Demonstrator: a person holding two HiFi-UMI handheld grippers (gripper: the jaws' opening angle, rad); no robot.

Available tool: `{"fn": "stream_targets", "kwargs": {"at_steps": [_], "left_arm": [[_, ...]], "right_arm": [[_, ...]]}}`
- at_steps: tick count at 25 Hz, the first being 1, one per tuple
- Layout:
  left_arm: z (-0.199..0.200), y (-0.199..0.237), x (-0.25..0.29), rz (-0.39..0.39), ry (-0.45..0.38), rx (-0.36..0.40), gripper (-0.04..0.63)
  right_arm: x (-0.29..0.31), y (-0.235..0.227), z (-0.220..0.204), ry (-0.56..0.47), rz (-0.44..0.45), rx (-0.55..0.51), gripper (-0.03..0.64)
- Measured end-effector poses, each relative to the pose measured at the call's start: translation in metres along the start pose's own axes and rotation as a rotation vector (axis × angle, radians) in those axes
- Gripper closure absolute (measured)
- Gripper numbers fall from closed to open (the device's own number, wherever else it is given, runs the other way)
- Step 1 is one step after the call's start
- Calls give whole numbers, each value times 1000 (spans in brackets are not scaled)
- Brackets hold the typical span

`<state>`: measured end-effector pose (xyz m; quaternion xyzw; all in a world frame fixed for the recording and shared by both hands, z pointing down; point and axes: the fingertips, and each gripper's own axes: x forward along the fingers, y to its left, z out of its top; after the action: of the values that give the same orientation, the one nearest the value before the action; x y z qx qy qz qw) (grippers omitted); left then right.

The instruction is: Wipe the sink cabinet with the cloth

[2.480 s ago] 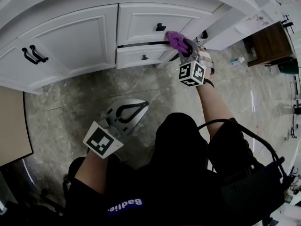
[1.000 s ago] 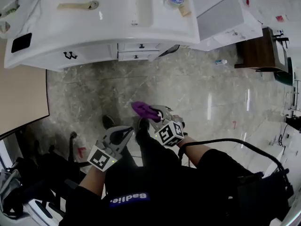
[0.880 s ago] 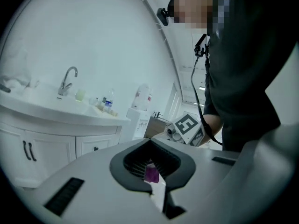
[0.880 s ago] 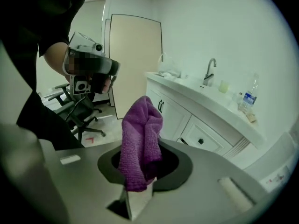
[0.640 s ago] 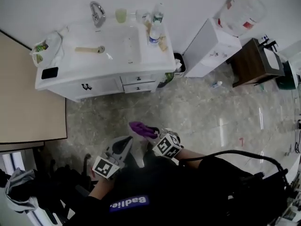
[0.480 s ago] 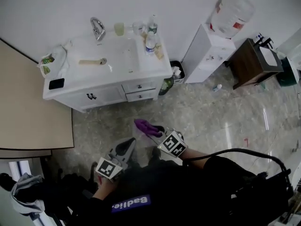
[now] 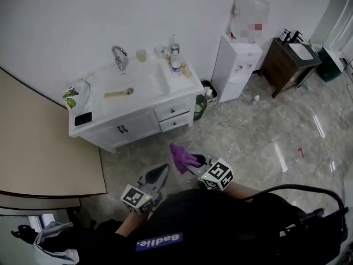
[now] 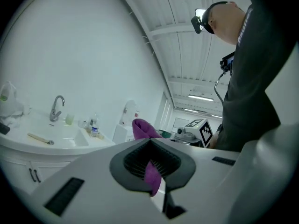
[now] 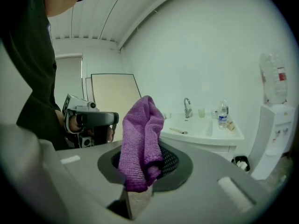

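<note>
Purple knitted cloth (image 7: 180, 158): clamped in the right tool (image 7: 193, 162) at lower centre of the head view, bunched upright above the gripping jaws.
Left tool (image 7: 164, 170): jaws together, holding nothing, just beside the cloth at its lower left.
White sink cabinet (image 7: 138, 127): upper left, well apart from both tools.
Grey marble floor (image 7: 248, 131): spans the gap between cabinet front and tools.

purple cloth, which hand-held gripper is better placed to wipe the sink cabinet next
Right. The right hand-held gripper has the purple cloth clamped in its jaws; the left hand-held gripper is shut on nothing. Both stand well off the sink cabinet, so the cloth likely decides it.
</note>
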<state>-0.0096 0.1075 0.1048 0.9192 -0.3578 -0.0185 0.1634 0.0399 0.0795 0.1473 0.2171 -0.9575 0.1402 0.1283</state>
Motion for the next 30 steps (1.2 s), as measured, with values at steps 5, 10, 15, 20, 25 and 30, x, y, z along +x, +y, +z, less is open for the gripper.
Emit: {"fn": "stream_targets", "kwargs": {"at_steps": [5,10,15,20,25,30], "left_arm": [[7,-27,-21,-79,-2,49,600],[16,-45,-30,-60,-26,111,600],[18,-54,-10,-33,-53,115,600],[16,-54,4,10,-37,92,600],[9,-54,23,9,-27,62,600],[6,-55,34,6,-15,64,599]], "right_arm": [[-1,28,12,-49,-39,-7,546],[-8,44,23,-72,2,-45,547],[-20,32,29,-56,52,-56,548],[-30,21,17,-40,84,-42,548],[-32,6,18,-25,99,-36,548],[-33,-1,16,-22,106,-26,548]]}}
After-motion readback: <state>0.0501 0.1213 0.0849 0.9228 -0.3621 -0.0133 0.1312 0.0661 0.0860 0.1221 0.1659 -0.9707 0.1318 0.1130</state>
